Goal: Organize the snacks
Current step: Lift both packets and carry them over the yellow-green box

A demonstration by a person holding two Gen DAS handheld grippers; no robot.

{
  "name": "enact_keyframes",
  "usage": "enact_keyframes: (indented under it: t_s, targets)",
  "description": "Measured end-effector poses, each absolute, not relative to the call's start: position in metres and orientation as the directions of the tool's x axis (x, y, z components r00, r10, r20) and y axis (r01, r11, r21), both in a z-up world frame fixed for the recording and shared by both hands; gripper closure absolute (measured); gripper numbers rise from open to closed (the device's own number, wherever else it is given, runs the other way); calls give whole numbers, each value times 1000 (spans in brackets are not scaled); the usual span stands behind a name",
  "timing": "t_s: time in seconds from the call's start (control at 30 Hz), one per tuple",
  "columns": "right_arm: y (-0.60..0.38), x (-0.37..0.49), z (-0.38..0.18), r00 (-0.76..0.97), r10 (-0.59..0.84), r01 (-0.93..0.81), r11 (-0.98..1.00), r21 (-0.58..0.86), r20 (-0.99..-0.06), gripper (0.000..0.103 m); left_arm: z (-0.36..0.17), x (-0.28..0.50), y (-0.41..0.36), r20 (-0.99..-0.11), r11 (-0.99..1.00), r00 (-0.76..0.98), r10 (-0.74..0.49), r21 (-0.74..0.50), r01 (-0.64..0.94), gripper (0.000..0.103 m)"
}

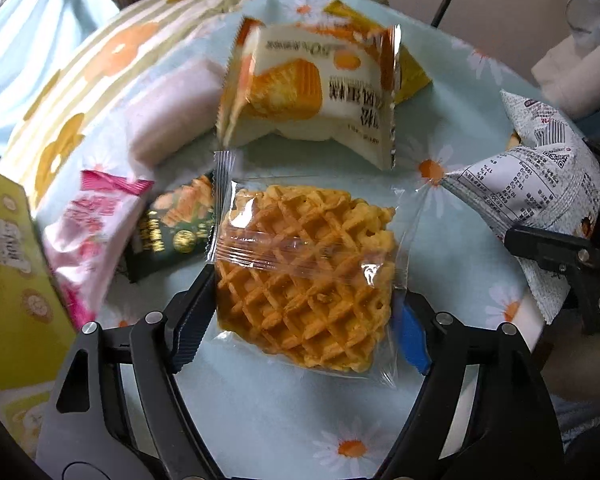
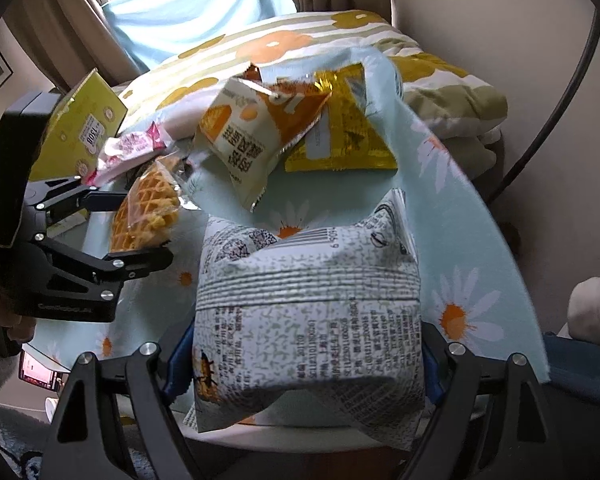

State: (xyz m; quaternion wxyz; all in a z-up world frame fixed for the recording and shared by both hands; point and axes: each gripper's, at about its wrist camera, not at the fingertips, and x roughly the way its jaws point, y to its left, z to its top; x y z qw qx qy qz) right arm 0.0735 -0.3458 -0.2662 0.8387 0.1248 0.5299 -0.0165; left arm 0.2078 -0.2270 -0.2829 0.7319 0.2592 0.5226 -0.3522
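Observation:
My left gripper (image 1: pixel 300 312) is shut on a clear-wrapped waffle (image 1: pixel 304 272), holding it just above the daisy tablecloth (image 1: pixel 260 408); it also shows in the right wrist view (image 2: pixel 148 212). My right gripper (image 2: pixel 300 356) is shut on a white printed snack bag (image 2: pixel 312 312), seen at the right in the left wrist view (image 1: pixel 536 196). An orange-and-white cake packet (image 1: pixel 312 92) lies behind the waffle, over a gold packet (image 2: pixel 344 140). A pink packet (image 1: pixel 96 232) and a dark green packet (image 1: pixel 172 228) lie at the left.
A yellow-green box (image 1: pixel 12 260) stands at the far left edge. A flowered pillow or quilt (image 2: pixel 284 44) lies behind the table. The round table's edge (image 2: pixel 520 280) curves down the right side. A pale pink packet (image 1: pixel 172 108) sits beside the cake packet.

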Motion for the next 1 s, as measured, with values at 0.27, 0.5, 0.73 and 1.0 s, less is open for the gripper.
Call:
enact_keyframes:
  t_s: [0.27,0.5,0.73,1.0]
  targets:
    - [-344,77,-214,497,70,132,979,155,-865,20,-209,208,-201,-889,676,324,-324,22,736,27]
    - [-327,106,-162,558,90,68,986,154,-825,20,-145,212,-155,-822,757,440,-363,16,654,27]
    - [-273,153,-123,597,153,-33,985,167,-788,20,-103,230,-84,-783,841,528,-329,12,542,27]
    - [-175,215,-97,611,229,-159,973,166,-757,20,-84,279,25,-773,913,574,-271,-17,407,27]
